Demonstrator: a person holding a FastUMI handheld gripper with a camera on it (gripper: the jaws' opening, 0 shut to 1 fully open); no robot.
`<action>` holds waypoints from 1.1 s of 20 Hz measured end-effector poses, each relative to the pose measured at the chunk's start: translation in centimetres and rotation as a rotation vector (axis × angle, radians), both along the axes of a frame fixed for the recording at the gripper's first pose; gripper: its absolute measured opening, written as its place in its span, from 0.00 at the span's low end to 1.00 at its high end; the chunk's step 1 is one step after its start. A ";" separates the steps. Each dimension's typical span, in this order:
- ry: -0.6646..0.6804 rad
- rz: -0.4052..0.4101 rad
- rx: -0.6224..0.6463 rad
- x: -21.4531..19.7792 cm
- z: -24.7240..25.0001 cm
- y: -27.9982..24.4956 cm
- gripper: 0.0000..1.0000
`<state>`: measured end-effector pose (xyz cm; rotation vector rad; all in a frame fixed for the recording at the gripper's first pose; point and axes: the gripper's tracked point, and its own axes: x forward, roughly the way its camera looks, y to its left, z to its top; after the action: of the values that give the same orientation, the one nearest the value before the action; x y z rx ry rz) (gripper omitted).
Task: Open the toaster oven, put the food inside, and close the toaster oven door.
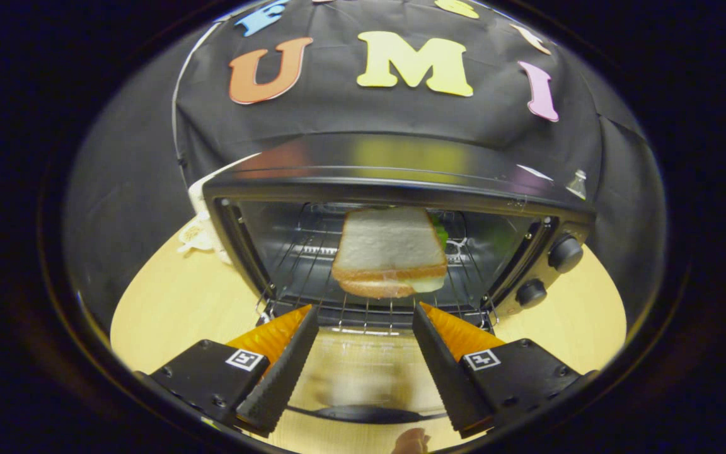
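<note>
Toaster oven [394,183] sits on the wooden table [167,309], door down, sandwich already inside on the rack.

Nearest: gripper [365,318], fingers spread wide apart, nothing between them, touching nothing. Left fingertip [303,315] and right fingertip [423,315] both end just short of the oven's front edge.

Under and between the fingers: the oven door [363,359], folded flat toward the camera. Glass is reflective, blurry reflection in it. Door handle [363,414] is a dark bar across the door's near edge, closer to the camera than the fingertips. A small pinkish shape shows nearer still; cannot tell what it is.

Just ahead of the fingertips: front edge of the wire rack [369,312], bars running back into the cavity.

On the rack, roughly centred between the fingers and beyond them: the sandwich [391,252]. White bread on top, a pale layer and a browner slice below, bit of green at its right rear corner. Front edge hangs near the rack's front part, well apart from both fingers.

Right of the cavity: control panel with two dark knobs [564,252], one above the other.

Oven top is shiny metal, with a small sticker near its right rear corner.

Left of the oven, on the table against its side: something whitish, lacy-looking [202,233], partly hidden; cannot tell what.
</note>
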<state>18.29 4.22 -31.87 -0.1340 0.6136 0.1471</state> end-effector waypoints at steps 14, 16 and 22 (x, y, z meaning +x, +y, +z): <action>-0.150 -0.093 0.068 -9.4 -2.8 -2.8 1.00; -0.108 -0.108 0.041 -10.5 -4.1 -3.0 1.00; -0.014 -0.091 0.038 -11.4 -6.9 -1.8 1.00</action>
<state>6.91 2.45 -38.80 -0.0703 0.6015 0.0692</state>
